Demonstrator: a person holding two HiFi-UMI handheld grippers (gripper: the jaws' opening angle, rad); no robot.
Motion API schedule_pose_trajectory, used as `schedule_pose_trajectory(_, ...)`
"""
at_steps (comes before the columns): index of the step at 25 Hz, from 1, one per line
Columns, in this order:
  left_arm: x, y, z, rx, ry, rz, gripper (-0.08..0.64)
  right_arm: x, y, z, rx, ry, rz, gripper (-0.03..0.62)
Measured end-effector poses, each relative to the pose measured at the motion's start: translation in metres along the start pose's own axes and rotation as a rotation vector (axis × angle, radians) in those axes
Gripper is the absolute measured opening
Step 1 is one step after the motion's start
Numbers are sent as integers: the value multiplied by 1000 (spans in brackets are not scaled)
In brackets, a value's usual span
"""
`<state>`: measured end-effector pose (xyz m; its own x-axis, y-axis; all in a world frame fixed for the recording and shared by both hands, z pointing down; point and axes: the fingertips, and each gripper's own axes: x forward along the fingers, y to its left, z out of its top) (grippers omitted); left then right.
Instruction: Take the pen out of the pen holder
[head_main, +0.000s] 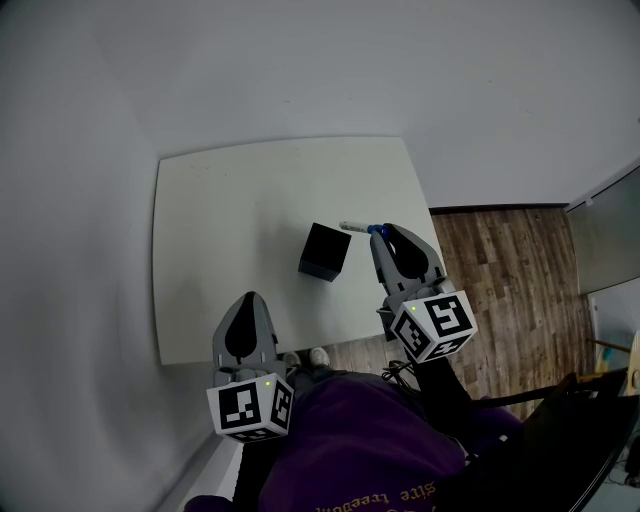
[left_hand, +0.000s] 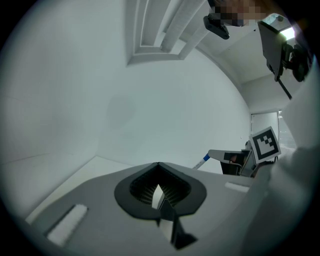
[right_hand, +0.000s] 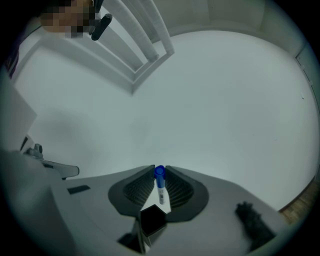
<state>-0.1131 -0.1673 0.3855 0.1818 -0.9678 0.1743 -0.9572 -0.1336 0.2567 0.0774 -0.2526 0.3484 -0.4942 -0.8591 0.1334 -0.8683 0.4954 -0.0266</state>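
The black cube-shaped pen holder (head_main: 324, 252) stands on the white table (head_main: 220, 220), near its front right. My right gripper (head_main: 381, 233) is just right of the holder and above it, shut on a white pen (head_main: 354, 227) with a blue cap. The pen sticks out leftward past the jaw tips, clear of the holder. In the right gripper view the pen (right_hand: 160, 183) lies pinched between the jaws of the right gripper (right_hand: 160, 168), with the holder (right_hand: 152, 220) below it. My left gripper (head_main: 245, 318) hangs over the table's front edge, shut and empty; its tips (left_hand: 159, 164) meet.
Grey walls close in the table on the left and at the back. Wooden floor (head_main: 500, 270) lies to the right. The left gripper view shows the right gripper (left_hand: 235, 156) and its marker cube (left_hand: 265, 143) off to the right.
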Motion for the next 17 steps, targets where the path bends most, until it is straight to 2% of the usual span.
schedule_pose_trajectory(12, -1, 1, 4, -2, -8, 9, 6, 1, 1, 1, -1, 1, 4, 74)
schedule_pose_trajectory(17, -1, 3, 2, 25, 11, -2, 6, 2, 2, 0, -3, 5, 4, 72)
